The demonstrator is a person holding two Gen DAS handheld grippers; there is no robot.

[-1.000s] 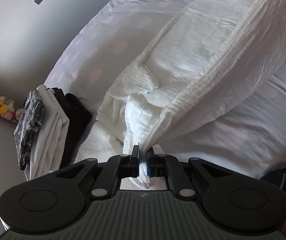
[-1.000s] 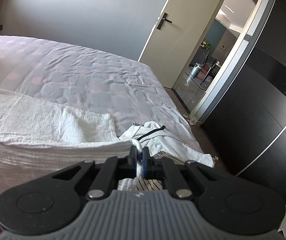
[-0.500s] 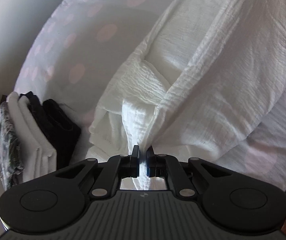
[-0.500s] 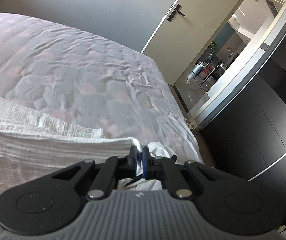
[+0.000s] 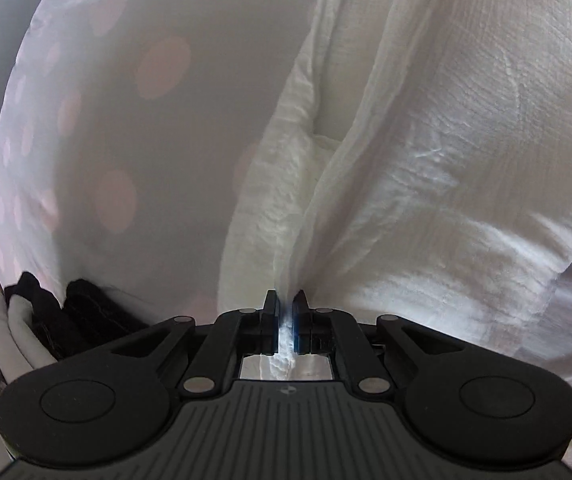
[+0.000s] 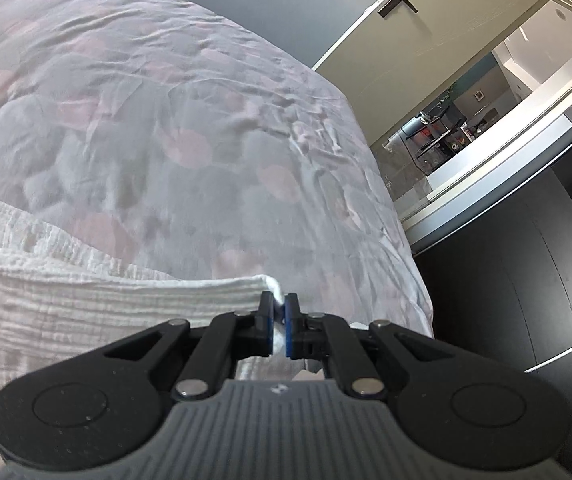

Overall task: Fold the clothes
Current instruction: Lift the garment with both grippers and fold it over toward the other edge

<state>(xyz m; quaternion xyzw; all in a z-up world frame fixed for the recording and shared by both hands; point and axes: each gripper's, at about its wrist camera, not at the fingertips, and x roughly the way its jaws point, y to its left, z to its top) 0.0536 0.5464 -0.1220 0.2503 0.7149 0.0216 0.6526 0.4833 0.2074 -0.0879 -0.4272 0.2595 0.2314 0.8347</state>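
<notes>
A white crinkled garment [image 5: 446,152] is held up above the bed, doubled over so that two layers hang together. My left gripper [image 5: 284,304] is shut on one pinched corner of it. My right gripper [image 6: 279,307] is shut on the other corner; the same white garment [image 6: 46,280] stretches away to the left in the right wrist view. The cloth is taut between the two grippers.
The bed has a grey cover with pink dots [image 5: 126,140] [image 6: 166,120]. A stack of folded black and white clothes [image 5: 38,320] lies at the bed's left edge. An open door [image 6: 426,48] and a dark wardrobe [image 6: 526,272] stand to the right.
Both grippers have lifted and moved forward over the bed with the garment. The folded stack has slid down to the left wrist view's lower left; the striped clothes have left the right view.
</notes>
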